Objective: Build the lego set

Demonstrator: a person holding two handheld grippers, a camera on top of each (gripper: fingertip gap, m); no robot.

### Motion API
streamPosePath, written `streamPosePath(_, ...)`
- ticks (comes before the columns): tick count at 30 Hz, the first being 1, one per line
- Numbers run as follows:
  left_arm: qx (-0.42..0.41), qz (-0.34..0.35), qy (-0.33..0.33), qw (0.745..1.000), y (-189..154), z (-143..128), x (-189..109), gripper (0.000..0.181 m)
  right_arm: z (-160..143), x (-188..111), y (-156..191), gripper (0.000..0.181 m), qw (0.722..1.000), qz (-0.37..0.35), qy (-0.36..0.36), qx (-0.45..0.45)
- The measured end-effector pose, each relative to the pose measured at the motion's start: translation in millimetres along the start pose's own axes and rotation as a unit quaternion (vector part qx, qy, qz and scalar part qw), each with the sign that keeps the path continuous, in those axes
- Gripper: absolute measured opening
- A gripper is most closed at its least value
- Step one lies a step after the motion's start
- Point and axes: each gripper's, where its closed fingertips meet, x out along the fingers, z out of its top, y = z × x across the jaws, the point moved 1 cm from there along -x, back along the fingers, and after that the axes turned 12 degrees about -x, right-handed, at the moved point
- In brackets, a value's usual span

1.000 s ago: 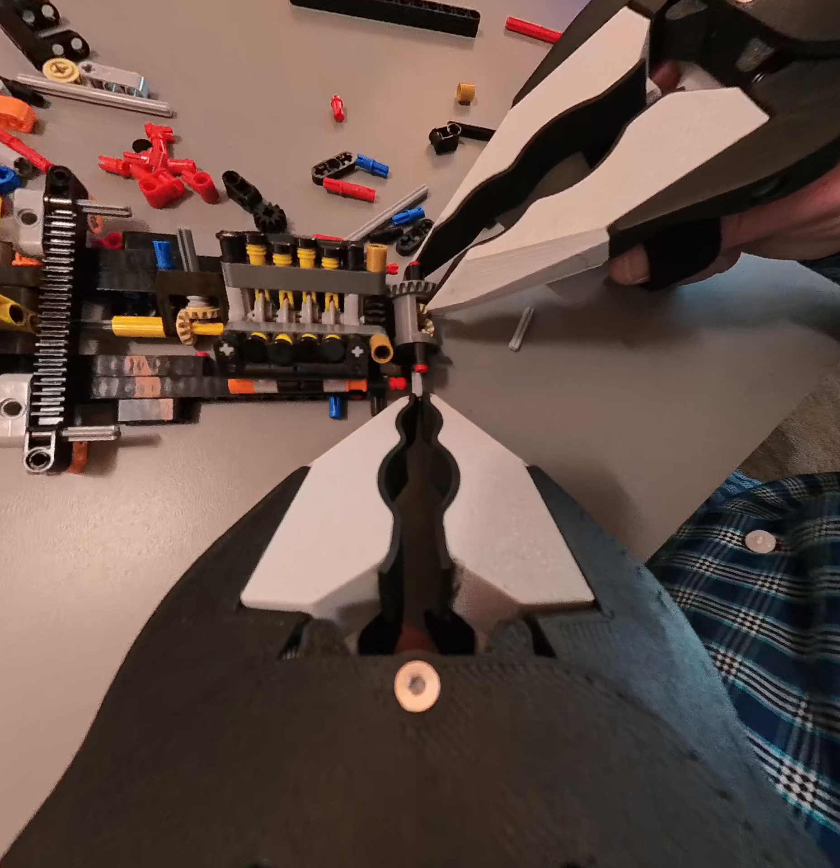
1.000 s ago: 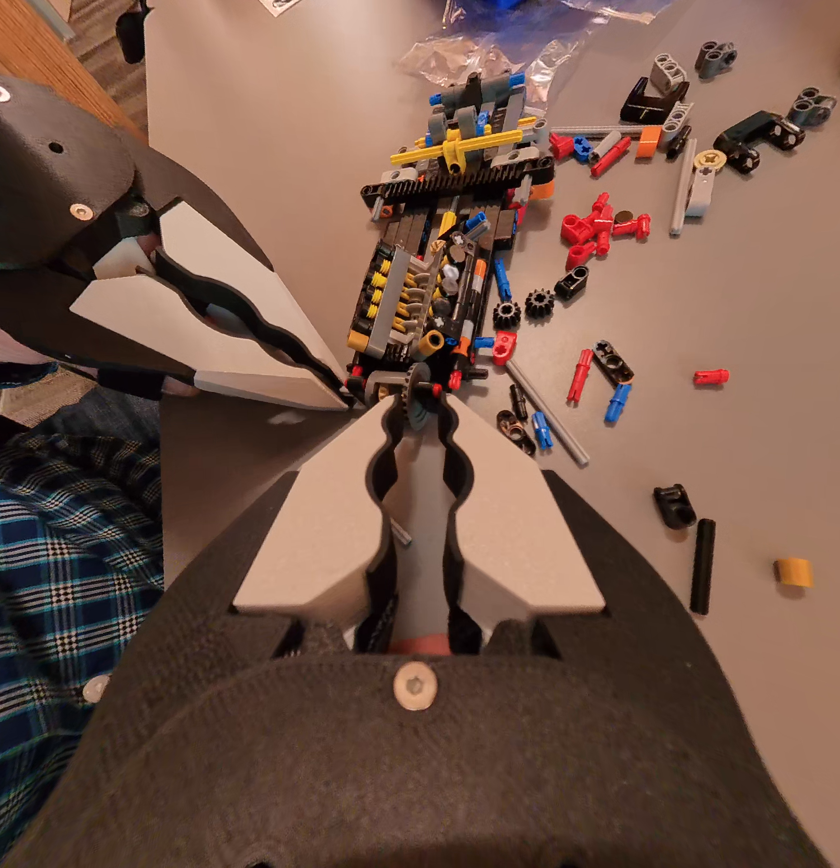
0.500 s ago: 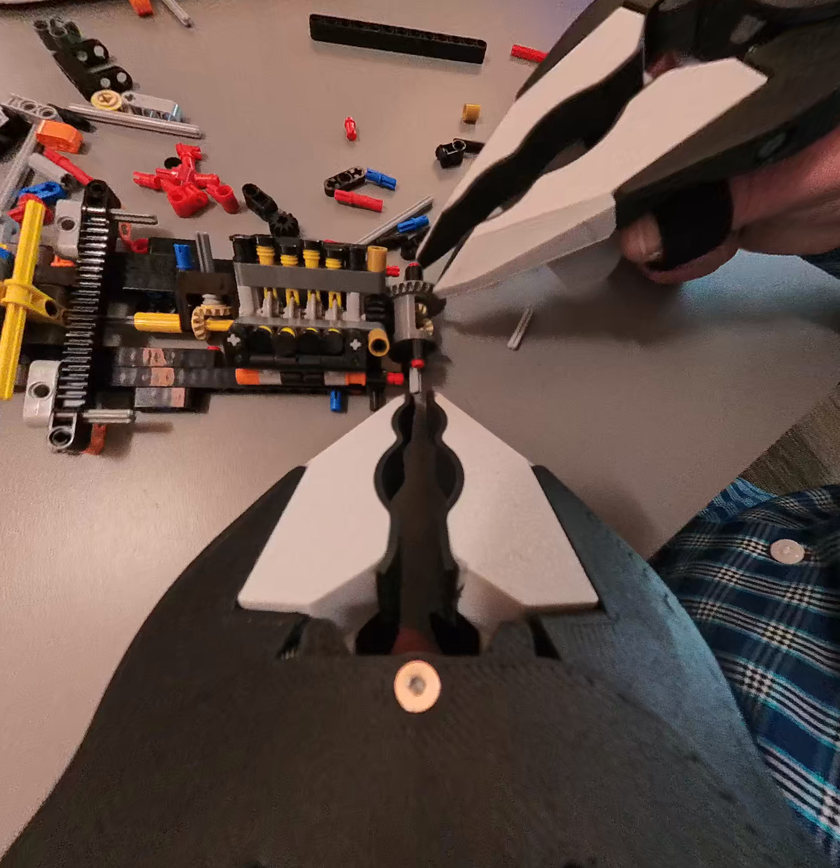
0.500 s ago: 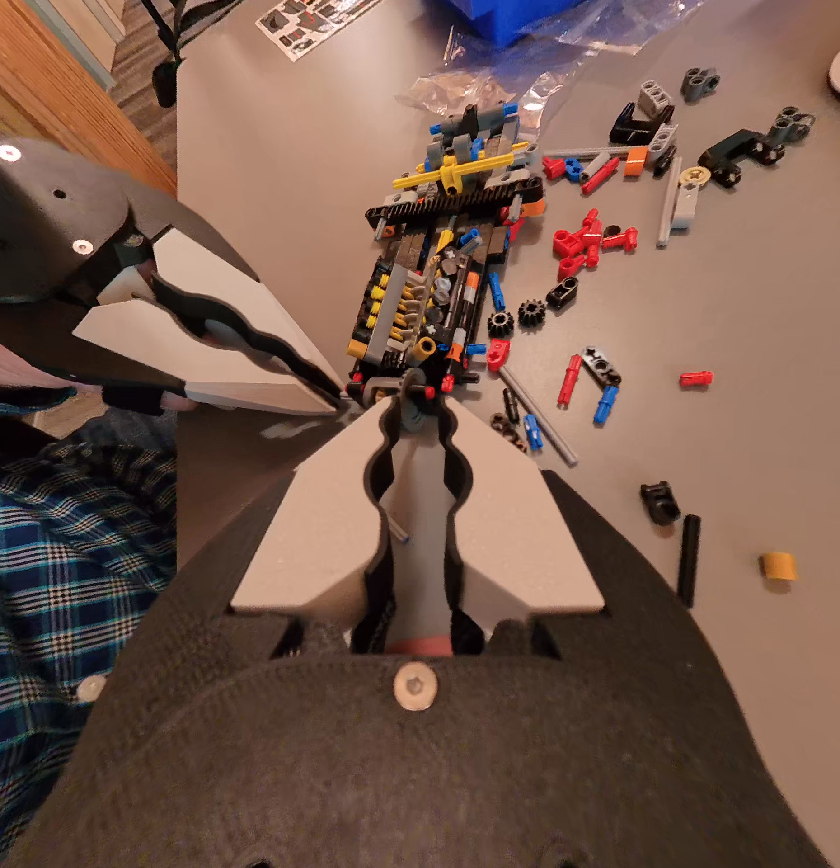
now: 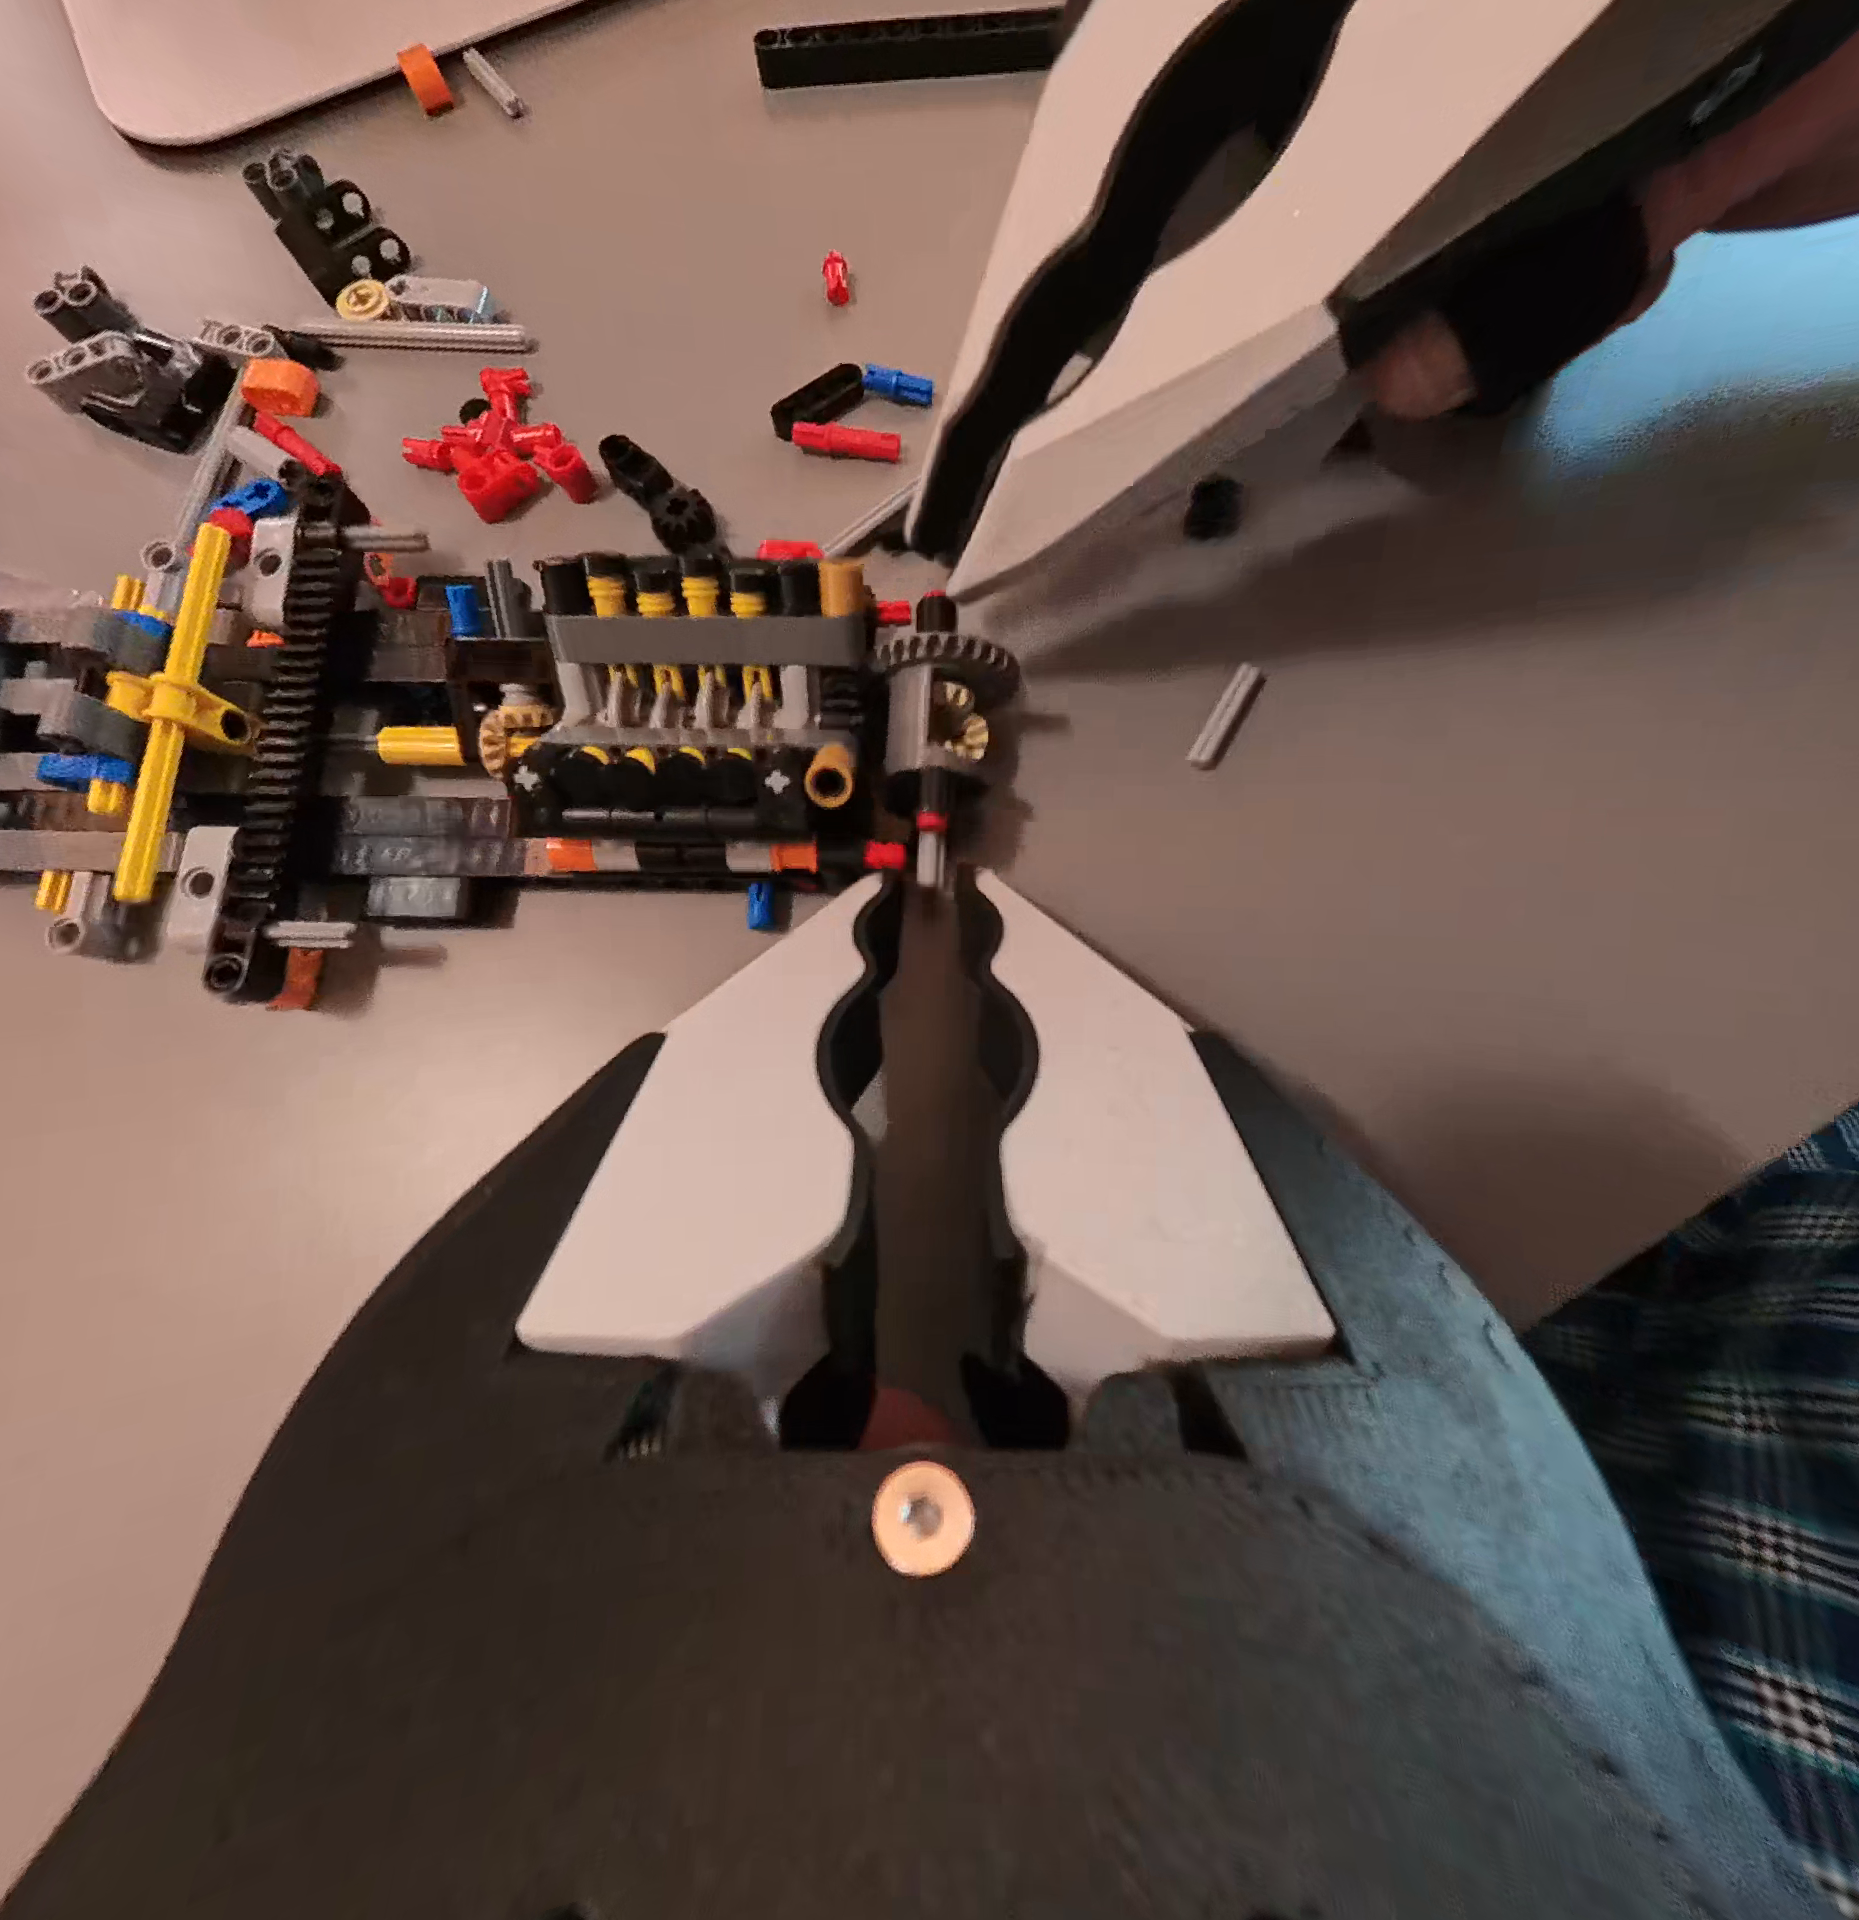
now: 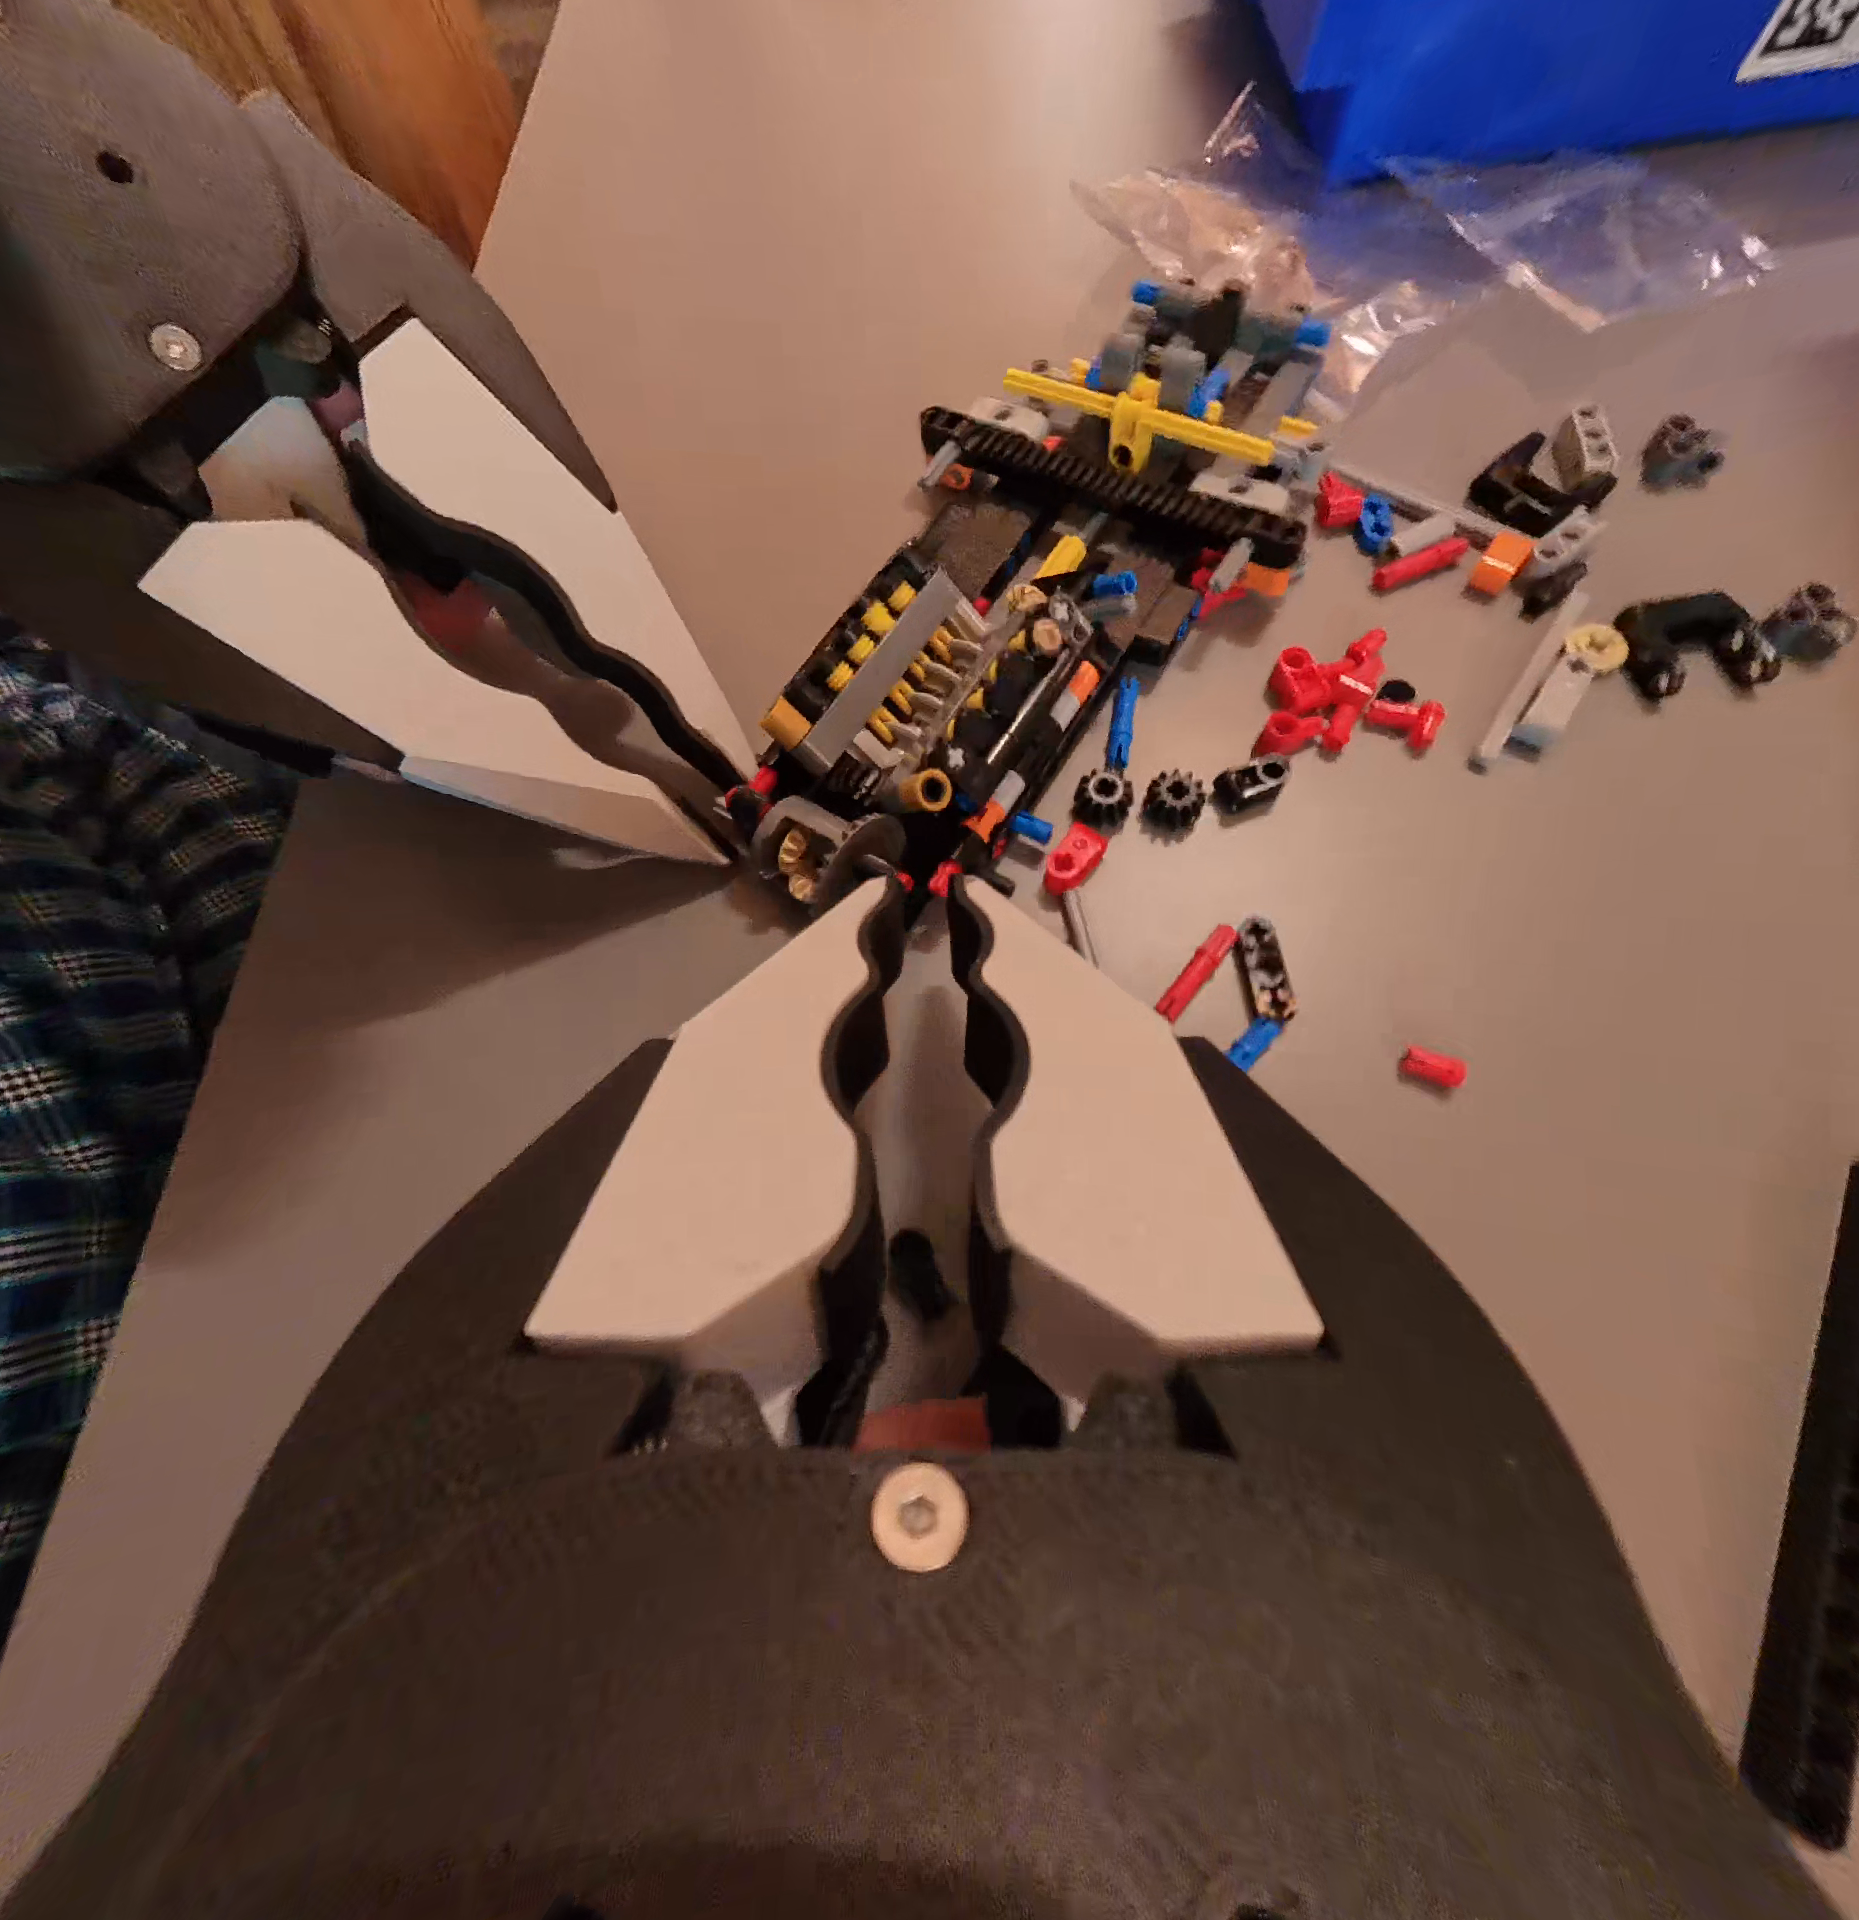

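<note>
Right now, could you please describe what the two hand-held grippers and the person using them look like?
Each hand-held gripper, left and right, has a matte black textured body with one silver screw, and two pale grey wedge-shaped fingers with wavy black inner pads. The person wears a blue plaid shirt and a dark fingerless glove.

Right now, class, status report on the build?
Left tool shut on axle. Right tool at far end, grip unclear. Model on table. Nothing blocking.

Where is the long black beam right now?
In the left wrist view, the long black beam lies flat at the top edge, beyond the loose red pin, beside the right hand-held gripper.
</note>
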Motion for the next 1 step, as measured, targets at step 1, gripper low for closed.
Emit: streamPosePath(1,0.000,0.004,0.000,1.000,0.6,0.9,0.7,0.009,1.1,1.4,-0.8,0.003,1.000,0.003,-0.001,-0.006)
